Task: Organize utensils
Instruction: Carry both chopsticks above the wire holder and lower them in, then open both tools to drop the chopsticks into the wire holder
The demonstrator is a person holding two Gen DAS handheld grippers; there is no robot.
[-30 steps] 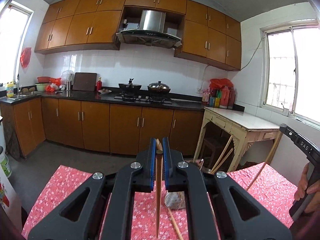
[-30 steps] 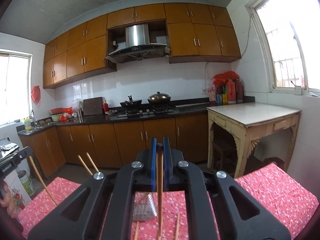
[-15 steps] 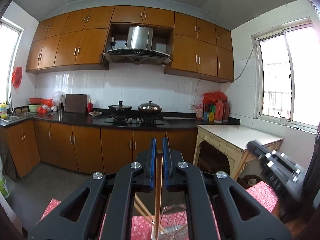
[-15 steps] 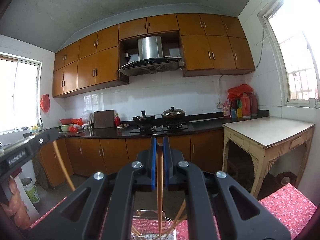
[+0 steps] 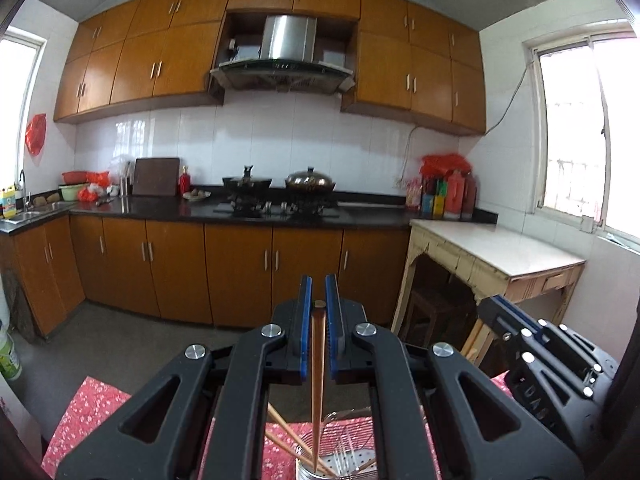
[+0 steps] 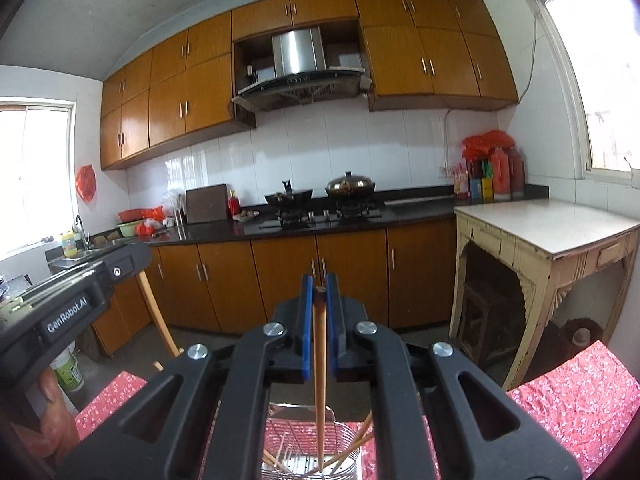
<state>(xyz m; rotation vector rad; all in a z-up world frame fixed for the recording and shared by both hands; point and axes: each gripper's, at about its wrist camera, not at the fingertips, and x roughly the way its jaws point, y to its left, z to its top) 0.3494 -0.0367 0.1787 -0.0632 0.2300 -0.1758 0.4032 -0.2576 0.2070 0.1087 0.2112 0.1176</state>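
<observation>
Chopsticks (image 5: 317, 360) (image 6: 319, 364) clamped upright in both my grippers (image 5: 319, 312) (image 6: 319, 312), tips over the wire holder (image 6: 308, 448) at bottom centre; releasing off-centre could drop one outside.

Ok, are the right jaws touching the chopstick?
Touching. The right wrist view shows the right gripper closed on the chopstick, blue pads against both its sides.

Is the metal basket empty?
No. The basket already has several chopsticks leaning inside, and the right gripper's chopstick points down into it.
</observation>
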